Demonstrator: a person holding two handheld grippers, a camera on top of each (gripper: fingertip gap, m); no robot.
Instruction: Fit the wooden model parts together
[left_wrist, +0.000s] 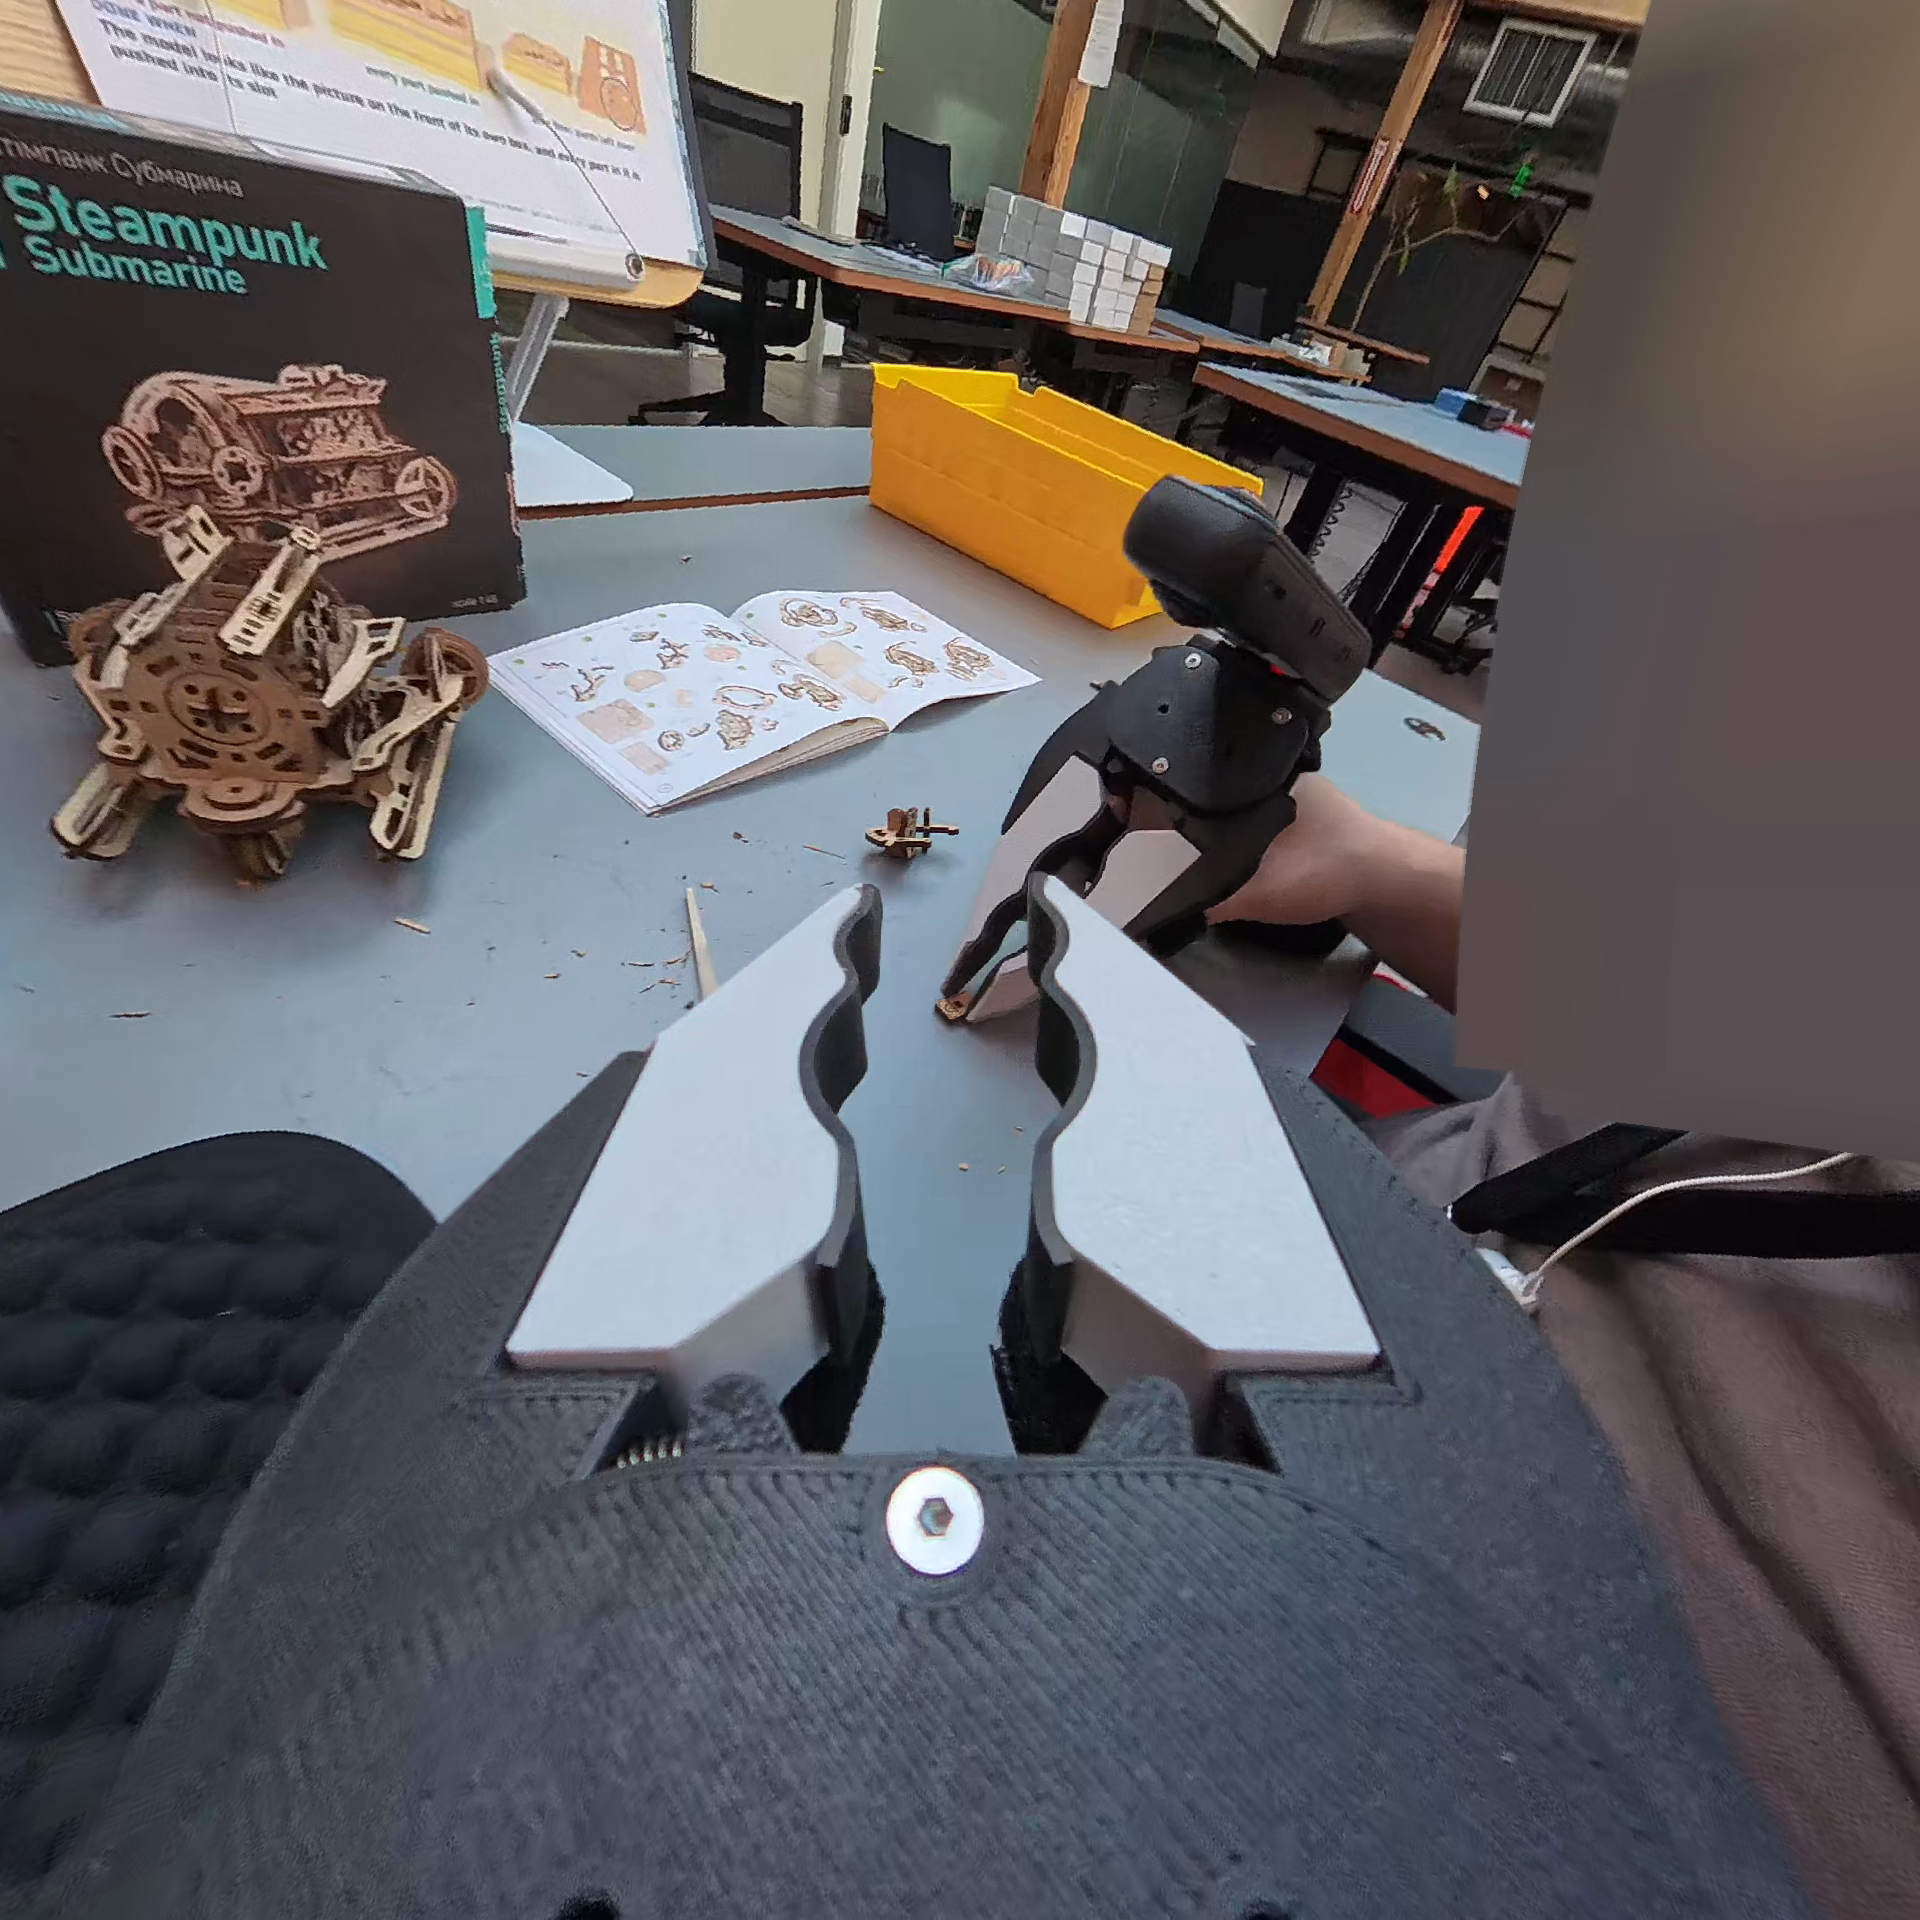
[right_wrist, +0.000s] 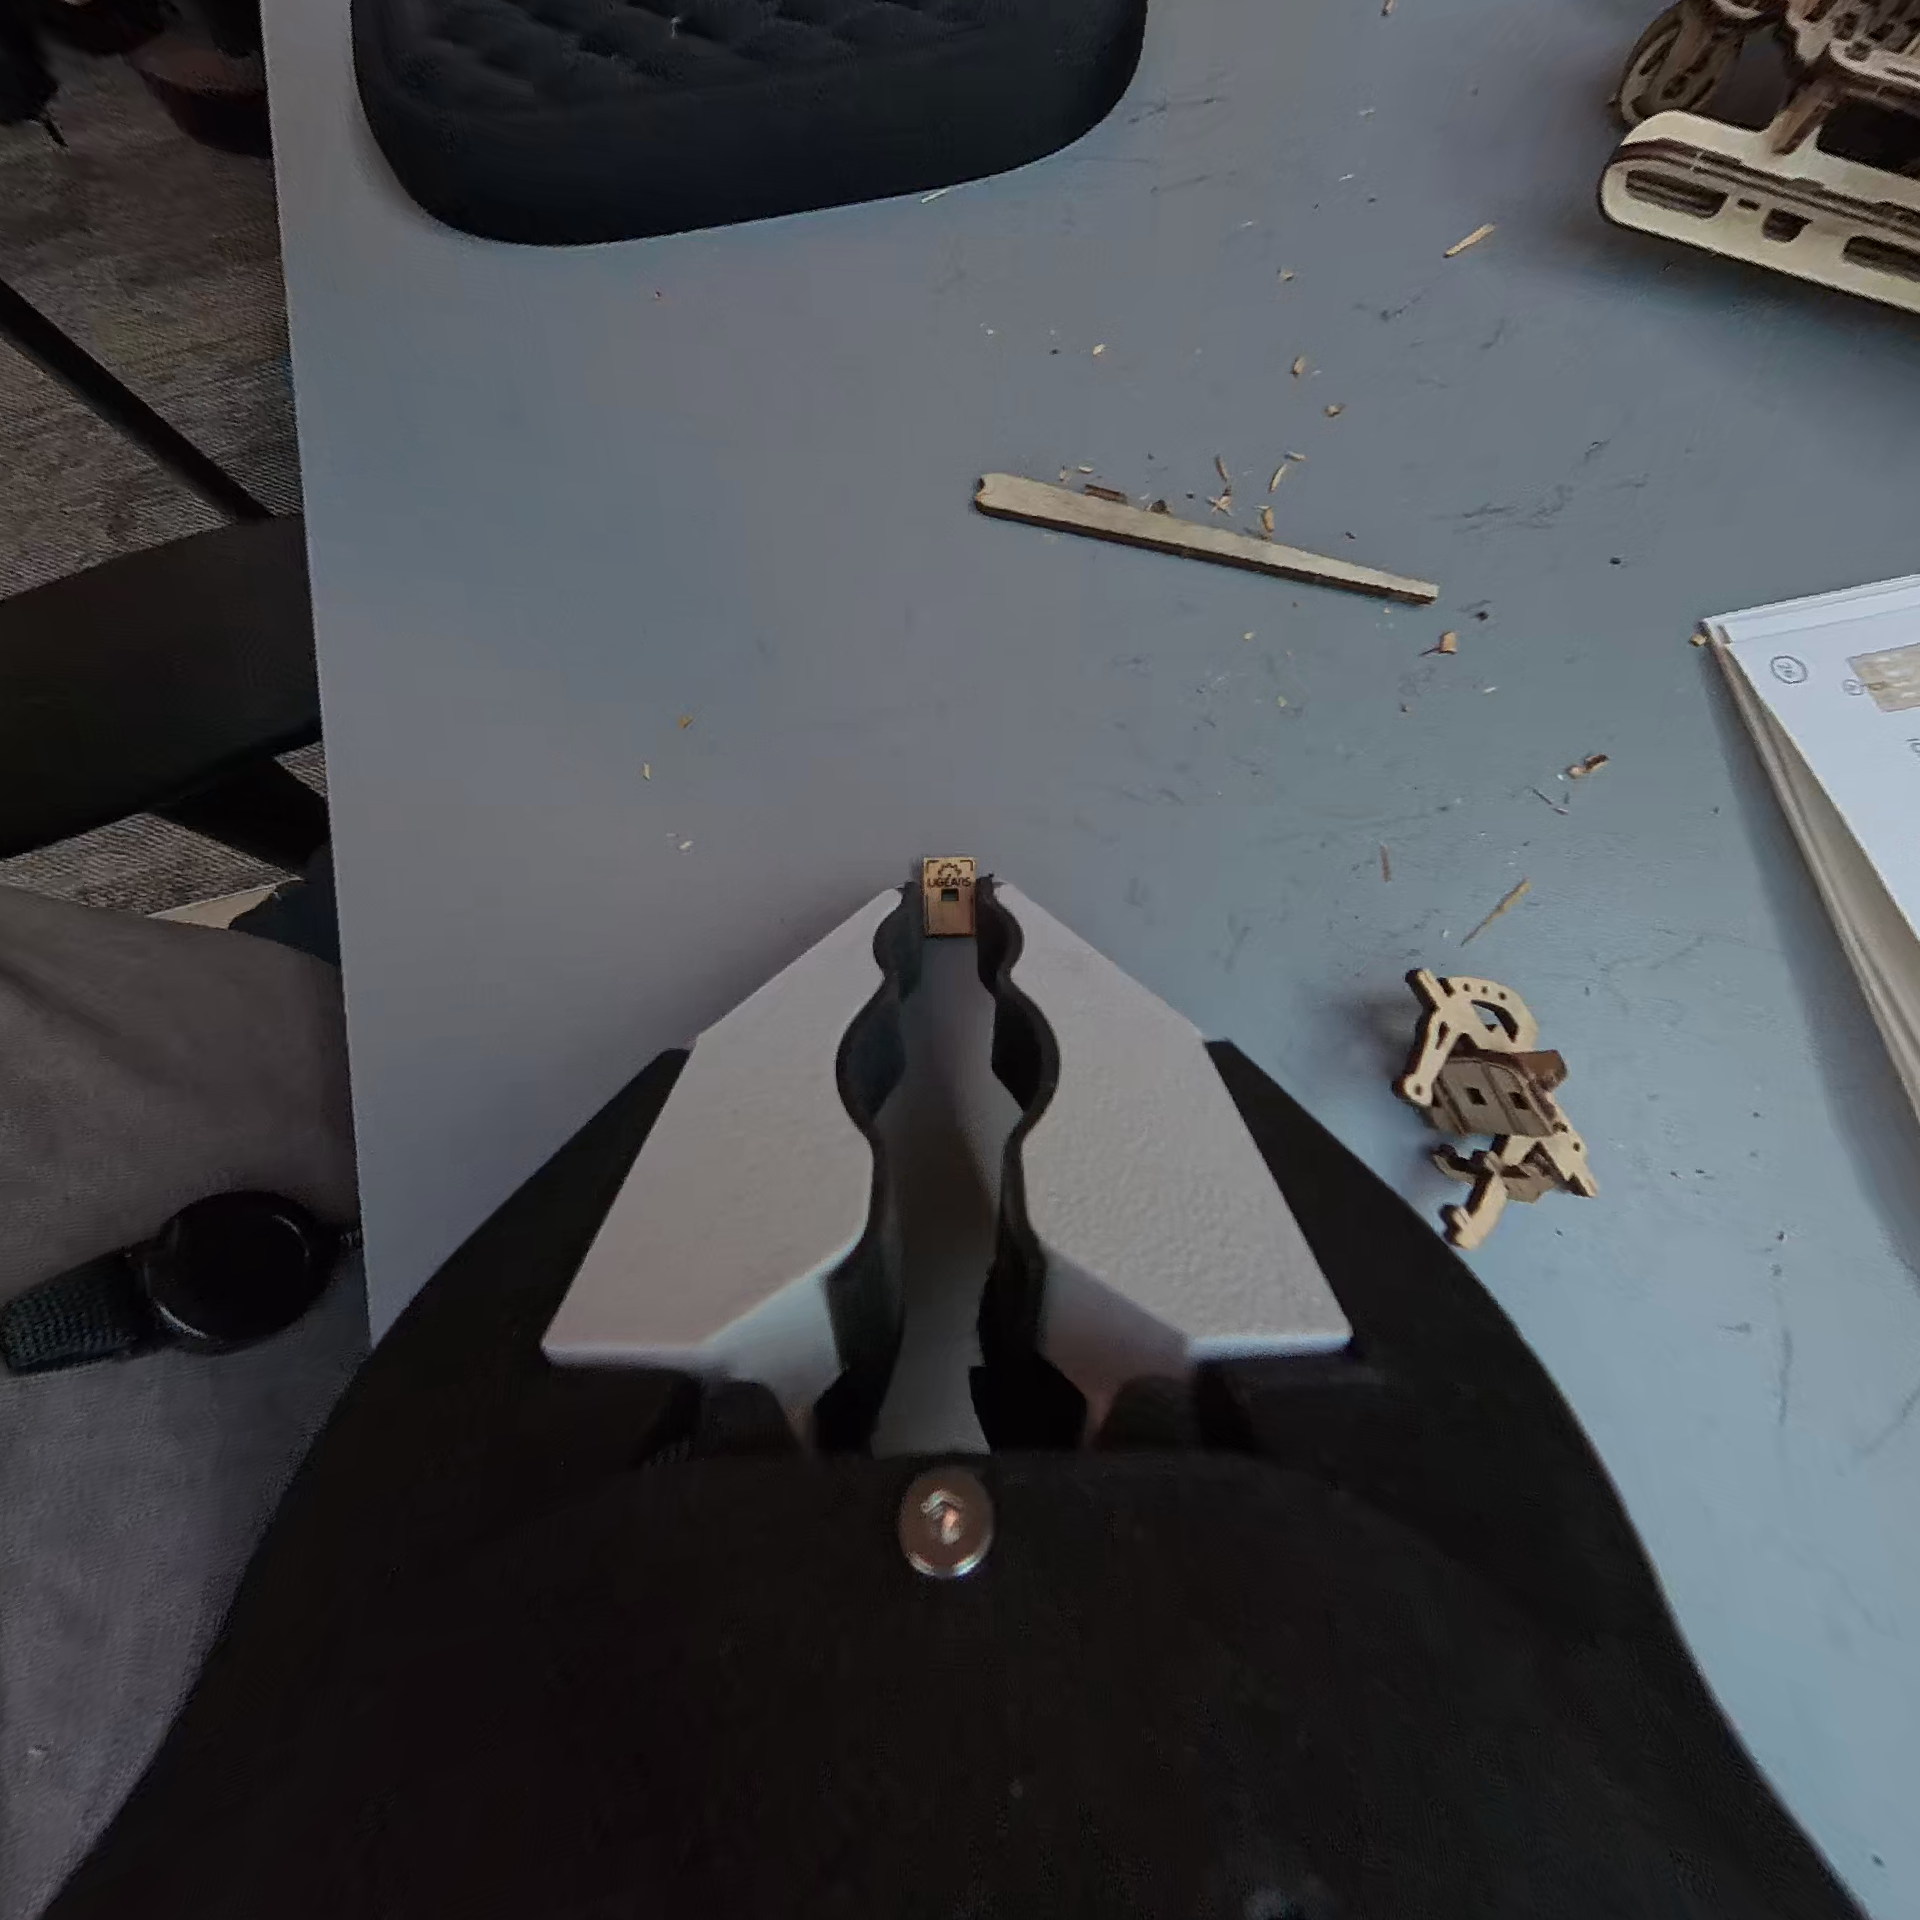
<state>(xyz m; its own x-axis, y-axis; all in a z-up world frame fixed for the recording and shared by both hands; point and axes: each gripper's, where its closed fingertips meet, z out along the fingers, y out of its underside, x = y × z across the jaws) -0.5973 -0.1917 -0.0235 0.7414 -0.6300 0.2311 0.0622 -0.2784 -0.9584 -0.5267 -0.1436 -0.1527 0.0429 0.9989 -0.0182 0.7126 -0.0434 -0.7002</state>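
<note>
1. Right gripper (right_wrist: 949, 896): tips clenched on a small flat wooden tab (right_wrist: 949, 896) with a square slot cut in it. The tab sticks out past the fingertips, right at the grey tabletop (right_wrist: 623, 623); can't tell whether it touches the surface.
2. Same grip in the left wrist view: right gripper (left_wrist: 954, 1003) angled nose-down, wooden tab (left_wrist: 951, 1006) at its tip, a person's hand (left_wrist: 1340, 862) behind on the handle.
3. Left gripper (left_wrist: 951, 925): released, a clear gap between its fingers, nothing in it. It hovers over the table, pointing toward the right gripper's tip.
4. Small wooden sub-assembly (right_wrist: 1491, 1107): lying loose on the table beside the right gripper, apart from both tools. In the left wrist view, the same sub-assembly (left_wrist: 909, 831) sits beyond the left gripper's tips, near the booklet.
5. Large wooden model (left_wrist: 249, 707): partly built, standing on the table far left, just in front of the dark kit box (left_wrist: 249, 343).
6. Open instruction booklet (left_wrist: 758, 686): flat on the table between the model and the yellow bin (left_wrist: 1029, 488). Its corner shows at the right edge of the right wrist view.
7. Thin wooden stick (right_wrist: 1205, 538): lying flat mid-table, with wood splinters scattered around it.
8. Black padded cushion (right_wrist: 748, 104): at the table edge, well apart from the tab.
9. Instruction board (left_wrist: 395, 114): propped behind the box.
</note>
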